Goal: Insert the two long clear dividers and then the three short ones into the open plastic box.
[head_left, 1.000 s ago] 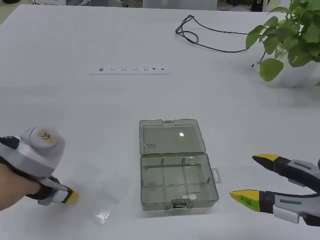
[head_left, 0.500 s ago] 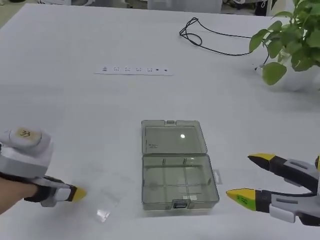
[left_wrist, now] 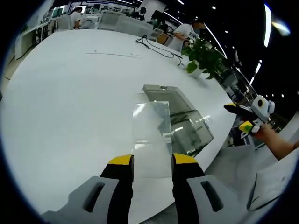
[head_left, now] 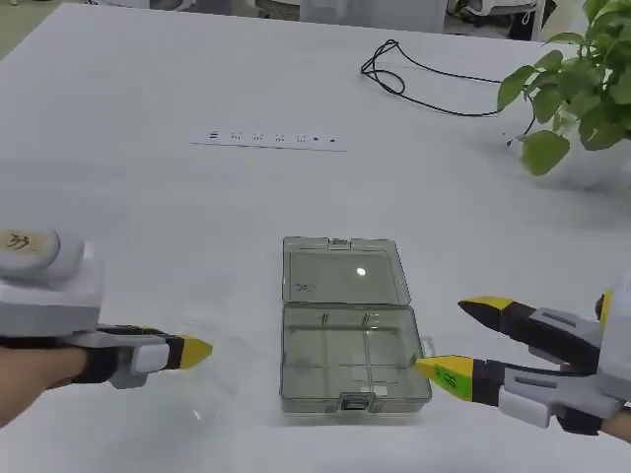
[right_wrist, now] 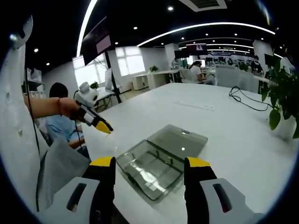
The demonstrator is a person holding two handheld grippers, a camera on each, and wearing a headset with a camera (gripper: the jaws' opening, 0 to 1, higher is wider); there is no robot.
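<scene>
Moved: left hand-held gripper [left_wrist: 153,161] has been brought toward the plastic box [head_left: 306,398]; right hand-held gripper [head_left: 442,336] advanced to its near corner.
Left jaws: pressed on the side edges of a clear divider [left_wrist: 150,135], carried just ahead of them above the surface [head_left: 197,217].
Right jaws: spread, empty.
Box: open, between the two tips.
Risk: divider could be twisted out of so slight an edge grip; box could be nudged by the right gripper's nearer tip.

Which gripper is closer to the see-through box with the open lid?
Right. The right gripper hangs open just beside the right wall of the clear grey plastic box. The left gripper is off to its left, with bare white table between.
</scene>
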